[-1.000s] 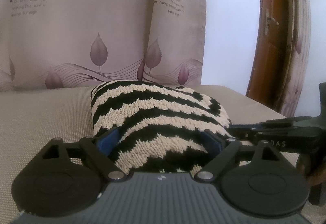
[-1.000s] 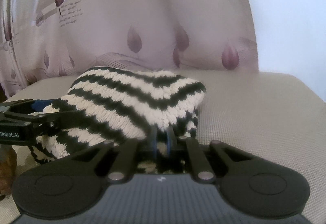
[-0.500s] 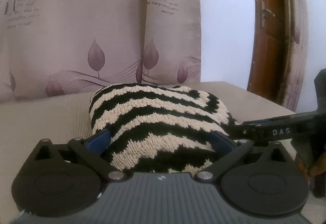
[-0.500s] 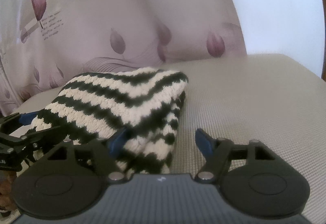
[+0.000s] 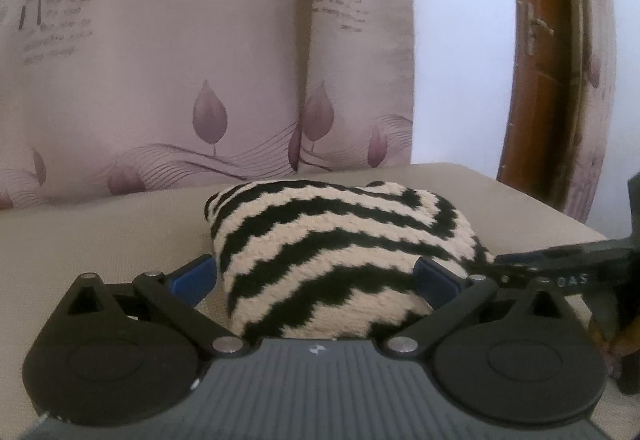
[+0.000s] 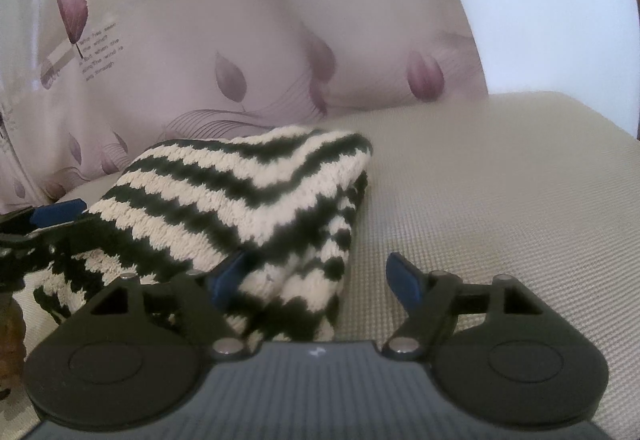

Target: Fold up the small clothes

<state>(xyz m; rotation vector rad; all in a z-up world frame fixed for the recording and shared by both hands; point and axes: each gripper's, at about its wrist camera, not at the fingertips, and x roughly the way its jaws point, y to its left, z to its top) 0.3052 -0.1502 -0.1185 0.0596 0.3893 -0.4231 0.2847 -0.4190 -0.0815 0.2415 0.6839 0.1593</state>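
Nearest the left camera, the left gripper (image 5: 316, 276) stood wide open, its two blue pads (image 5: 192, 277) set either side of the near end of the knitted garment (image 5: 340, 240) without squeezing it. The right gripper (image 6: 318, 276) was open too; its left pad sat against the garment's near corner, its right pad over bare surface, so it held nothing.

The garment, a black-and-cream zigzag knit (image 6: 248, 200), lay folded into a thick bundle on the beige cushioned surface (image 6: 500, 192). From the left gripper it lay straight ahead and centred between the pads. From the right gripper it lay ahead and off to the left, its long axis running away toward the far left. The left gripper therefore looked better placed for any next pinch or press, while the right would need to shift leftward first. The right gripper's finger (image 5: 560, 260) showed at the bundle's right edge in the left view.

Behind the bundle hung a curtain (image 5: 200, 60) printed with purple leaves, and farther right a brown wooden door frame (image 5: 536, 80).
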